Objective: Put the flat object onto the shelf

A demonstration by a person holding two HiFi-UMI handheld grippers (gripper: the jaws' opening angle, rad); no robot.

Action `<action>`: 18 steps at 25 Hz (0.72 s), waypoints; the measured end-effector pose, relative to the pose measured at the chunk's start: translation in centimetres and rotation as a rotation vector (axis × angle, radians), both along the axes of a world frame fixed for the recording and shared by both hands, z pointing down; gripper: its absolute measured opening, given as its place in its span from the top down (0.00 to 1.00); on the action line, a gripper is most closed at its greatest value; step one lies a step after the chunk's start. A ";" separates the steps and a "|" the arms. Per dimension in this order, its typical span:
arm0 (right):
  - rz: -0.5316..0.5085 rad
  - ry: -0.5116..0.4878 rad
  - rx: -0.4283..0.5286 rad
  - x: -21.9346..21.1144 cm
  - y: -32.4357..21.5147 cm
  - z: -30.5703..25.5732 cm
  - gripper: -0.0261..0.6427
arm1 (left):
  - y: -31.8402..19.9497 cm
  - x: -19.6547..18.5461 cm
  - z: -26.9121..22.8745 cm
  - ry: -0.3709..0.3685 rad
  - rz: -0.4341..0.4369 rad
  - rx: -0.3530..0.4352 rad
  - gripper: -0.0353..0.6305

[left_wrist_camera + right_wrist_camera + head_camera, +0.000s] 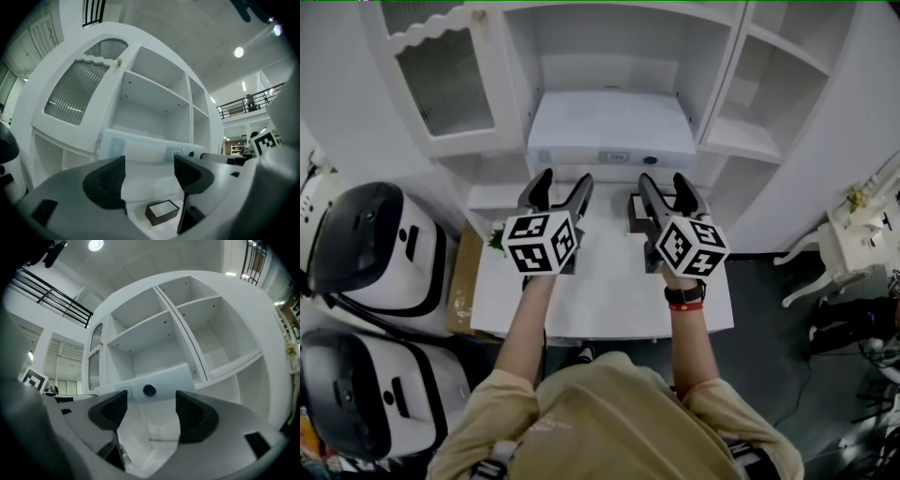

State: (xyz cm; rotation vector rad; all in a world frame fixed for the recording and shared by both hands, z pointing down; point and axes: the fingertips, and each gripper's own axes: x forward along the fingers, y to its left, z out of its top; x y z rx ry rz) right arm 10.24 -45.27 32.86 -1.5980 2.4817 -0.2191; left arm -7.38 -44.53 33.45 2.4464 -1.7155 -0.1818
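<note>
The flat white object (611,127) lies on the low middle shelf of the white cabinet (727,89), its front edge with a label and a dark round button facing me. Both grippers hover over the small white table (609,295) just in front of it. My left gripper (565,178) is open with nothing between its jaws; the left gripper view shows the flat object (140,149) beyond the left gripper (149,171). My right gripper (663,180) is open and empty too, facing the flat object (159,380) past the right gripper (151,408).
A small dark box with a white top (161,212) sits on the table between the grippers. The cabinet door with ribbed glass (441,80) stands at upper left. Two white and black machines (370,248) stand on the floor at left. A white stand (853,234) is at right.
</note>
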 end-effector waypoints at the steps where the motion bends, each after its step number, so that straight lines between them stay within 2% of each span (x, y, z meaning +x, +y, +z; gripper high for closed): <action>1: 0.000 0.002 0.002 0.0 -0.2 -0.1 0.46 | -0.2 0.0 -0.1 -0.003 0.000 0.001 0.44; 18: -0.002 -0.004 0.020 -0.8 -3.3 -0.9 0.48 | -3.7 0.3 -0.9 0.003 0.020 0.009 0.46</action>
